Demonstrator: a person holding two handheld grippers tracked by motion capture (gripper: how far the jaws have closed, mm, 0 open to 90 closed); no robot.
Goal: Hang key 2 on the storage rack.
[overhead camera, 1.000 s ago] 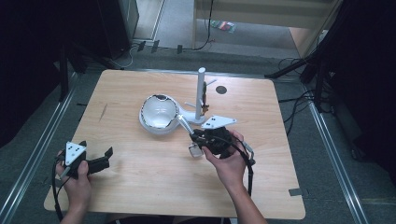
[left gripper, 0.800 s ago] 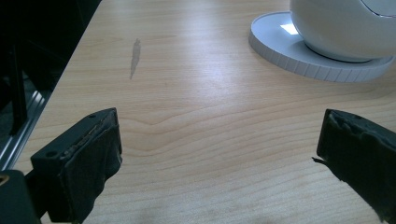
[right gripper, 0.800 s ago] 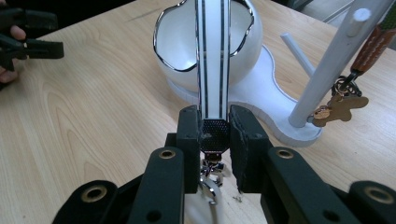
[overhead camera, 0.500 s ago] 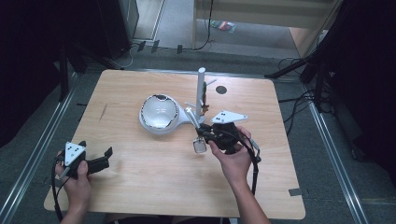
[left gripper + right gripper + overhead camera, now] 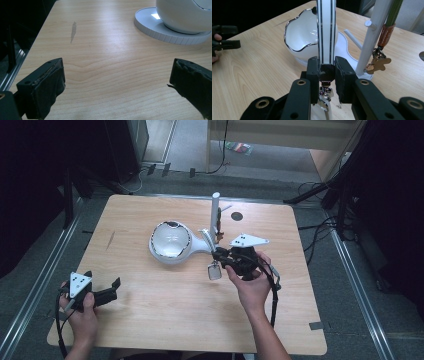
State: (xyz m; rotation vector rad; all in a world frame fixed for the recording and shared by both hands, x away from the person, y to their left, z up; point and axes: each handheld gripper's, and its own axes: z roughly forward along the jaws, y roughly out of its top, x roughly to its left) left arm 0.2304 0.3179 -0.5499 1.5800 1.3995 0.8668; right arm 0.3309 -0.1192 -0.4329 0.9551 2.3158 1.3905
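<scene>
The right gripper (image 5: 325, 75) is clamped on one white strap (image 5: 326, 30) with black stripes, held above the tabletop (image 5: 165, 315) just beside the one white bowl (image 5: 171, 240); a metal clasp (image 5: 214, 270) hangs below it. One white stand (image 5: 215, 215) carries one keyring (image 5: 379, 62). The left gripper (image 5: 102, 290) rests wide open and empty near the tabletop's left corner. The tabletop is pale wood; around it are grey floor and cables.
</scene>
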